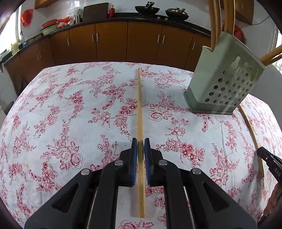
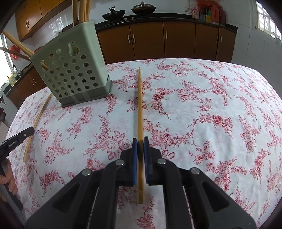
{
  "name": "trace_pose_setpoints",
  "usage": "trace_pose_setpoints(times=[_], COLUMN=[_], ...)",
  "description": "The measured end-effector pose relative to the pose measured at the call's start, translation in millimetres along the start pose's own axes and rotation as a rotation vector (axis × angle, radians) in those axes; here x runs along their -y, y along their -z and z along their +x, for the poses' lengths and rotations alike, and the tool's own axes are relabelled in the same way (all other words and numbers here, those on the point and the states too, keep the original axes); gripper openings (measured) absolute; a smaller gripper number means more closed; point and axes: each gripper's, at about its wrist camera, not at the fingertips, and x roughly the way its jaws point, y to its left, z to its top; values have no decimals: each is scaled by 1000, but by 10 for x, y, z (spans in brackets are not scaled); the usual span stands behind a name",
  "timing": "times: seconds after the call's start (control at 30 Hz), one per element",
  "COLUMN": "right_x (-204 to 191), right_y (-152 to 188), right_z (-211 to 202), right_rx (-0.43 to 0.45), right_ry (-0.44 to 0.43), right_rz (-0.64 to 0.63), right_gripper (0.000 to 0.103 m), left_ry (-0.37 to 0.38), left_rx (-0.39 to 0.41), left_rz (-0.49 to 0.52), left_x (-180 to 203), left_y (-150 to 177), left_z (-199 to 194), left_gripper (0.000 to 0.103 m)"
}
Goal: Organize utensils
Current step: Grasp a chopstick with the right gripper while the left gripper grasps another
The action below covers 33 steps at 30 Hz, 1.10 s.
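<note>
In the left wrist view my left gripper [image 1: 140, 141] is shut on a bamboo chopstick [image 1: 140, 109] that runs straight ahead, low over the flowered tablecloth [image 1: 70, 114]. My right gripper [image 2: 140, 140] is shut the same way on a second chopstick [image 2: 139, 105]. A pale green perforated utensil holder [image 1: 223, 84] [image 2: 74, 74] stands on the table between the two grippers and has several chopsticks leaning in it. Each view catches the other gripper at its edge: the right gripper [image 1: 260, 151] with its chopstick [image 1: 252, 130], and the left gripper [image 2: 30, 131] with its chopstick [image 2: 37, 123].
Brown kitchen cabinets [image 1: 112, 42] run behind the table, with woks [image 1: 147, 8] on the dark counter. A hand [image 2: 8, 179] grips the left tool's handle. The tablecloth drops away at the table's far edge [image 2: 176, 60].
</note>
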Motion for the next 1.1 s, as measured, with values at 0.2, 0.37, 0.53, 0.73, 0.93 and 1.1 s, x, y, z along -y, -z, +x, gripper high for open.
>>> trace_pose_setpoints(times=[0.2, 0.37, 0.53, 0.73, 0.93, 1.1], right_x=[15, 12, 11, 9, 7, 5], right_y=[2, -1, -2, -4, -5, -8], right_z=[-4, -3, -4, -4, -3, -1], right_rx=[0, 0, 0, 0, 0, 0], right_ry=[-1, -2, -2, -2, -2, -1], right_rz=[1, 1, 1, 1, 2, 1], right_gripper=[8, 8, 8, 8, 8, 8], left_ry=[-1, -4, -4, -2, -1, 2], left_rx=[1, 1, 1, 1, 1, 2], left_rz=[1, 3, 3, 2, 1, -1], left_x=[-9, 2, -1, -5, -4, -11], left_y=[15, 19, 17, 16, 14, 11], left_z=[-3, -9, -6, -4, -3, -7], left_gripper=[10, 10, 10, 10, 10, 10])
